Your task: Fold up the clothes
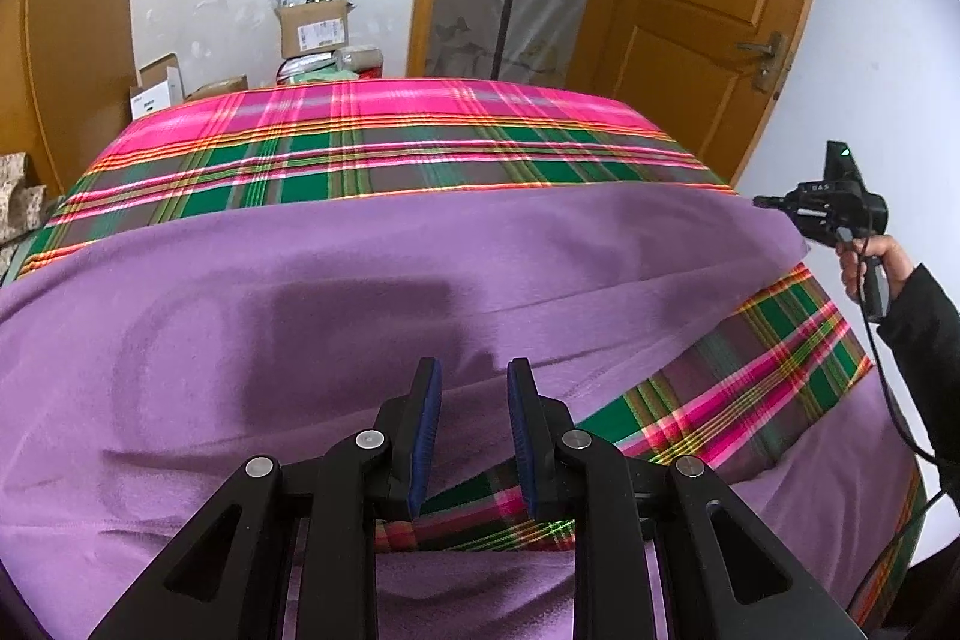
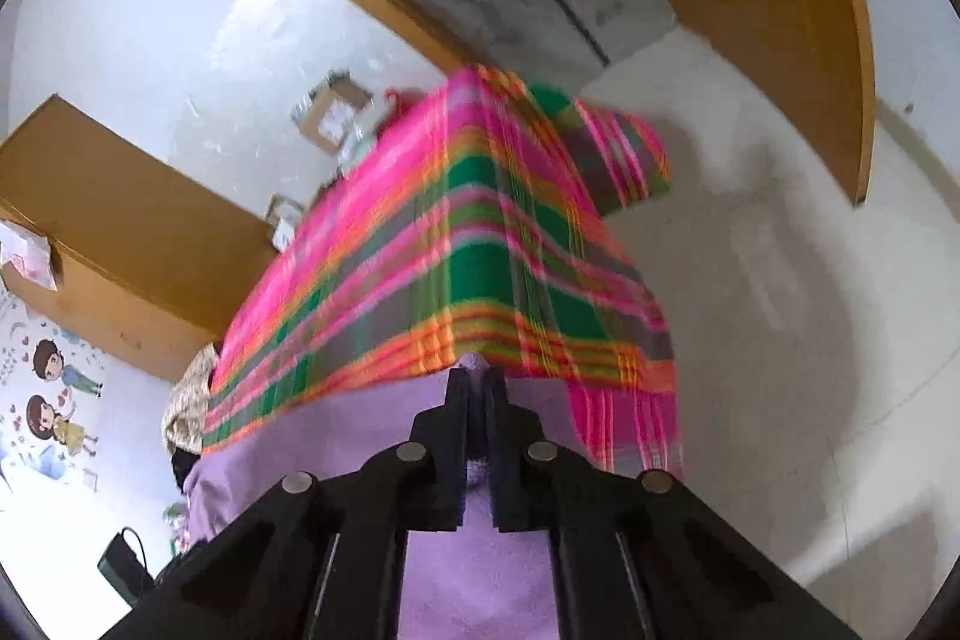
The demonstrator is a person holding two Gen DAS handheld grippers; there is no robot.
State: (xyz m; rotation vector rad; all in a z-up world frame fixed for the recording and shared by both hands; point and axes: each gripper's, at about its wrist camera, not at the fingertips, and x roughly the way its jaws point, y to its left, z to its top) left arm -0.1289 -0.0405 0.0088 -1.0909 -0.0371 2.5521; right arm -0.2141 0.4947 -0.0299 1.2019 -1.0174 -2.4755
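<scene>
Left tool point(image 1: 474, 388) parted, hovering | right tool point(image 2: 477, 388) pinching purple garment point(image 1: 300, 310) (corner)

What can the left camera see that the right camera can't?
Only the left wrist view shows the door handle, the person's right hand holding the other tool, and the left gripper with its fingers apart above the cloth. Only the right wrist view shows the cartoon stickers on the wall and the right gripper pinching the purple garment. Both show the purple garment, the plaid sheet and the cardboard boxes.
</scene>
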